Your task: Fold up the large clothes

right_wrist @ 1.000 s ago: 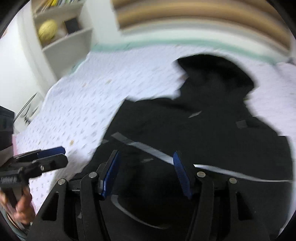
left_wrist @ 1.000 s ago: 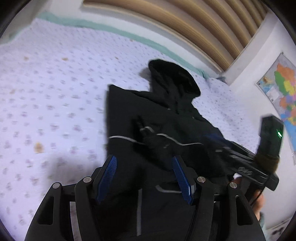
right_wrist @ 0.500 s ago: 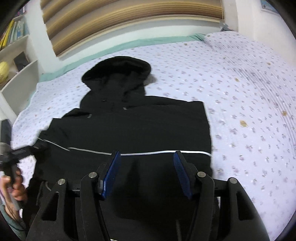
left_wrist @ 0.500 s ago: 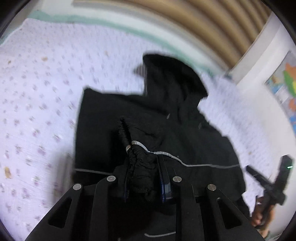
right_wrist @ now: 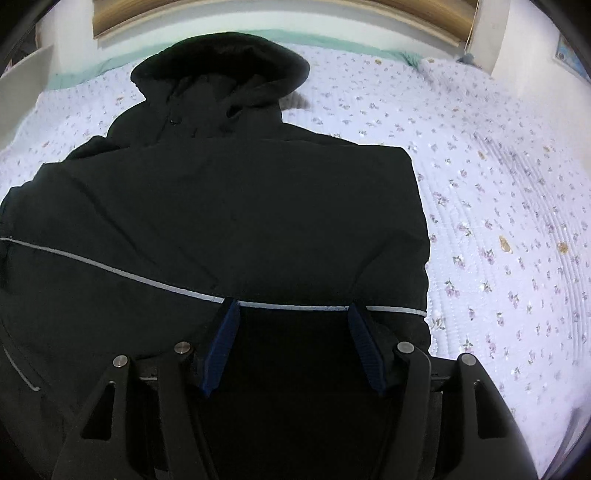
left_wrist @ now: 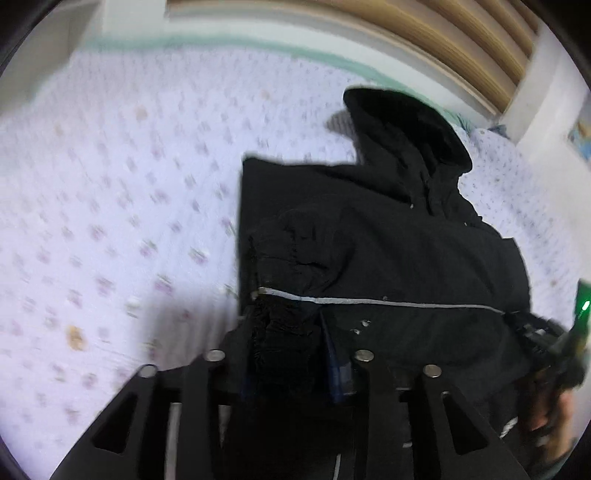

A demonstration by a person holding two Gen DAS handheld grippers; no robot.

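The bedspread [right_wrist: 498, 192] lies bare and open on both sides of the jacket [right_wrist: 229, 206], whose bulk fills the middle, with the headboard [left_wrist: 424, 33] closing the far edge.

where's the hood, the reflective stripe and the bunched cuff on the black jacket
hood [right_wrist: 221, 62], right wrist view, on its dark upper rim.
reflective stripe [right_wrist: 110, 267], right wrist view, on the pale line across the body.
bunched cuff [left_wrist: 284, 332], left wrist view, on the gathered fabric between the left gripper's fingers.

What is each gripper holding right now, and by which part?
The left gripper has the black jacket's bunched sleeve cuff between its jaws, which have just been opening. The right gripper holds nothing, open over the jacket's lower part.
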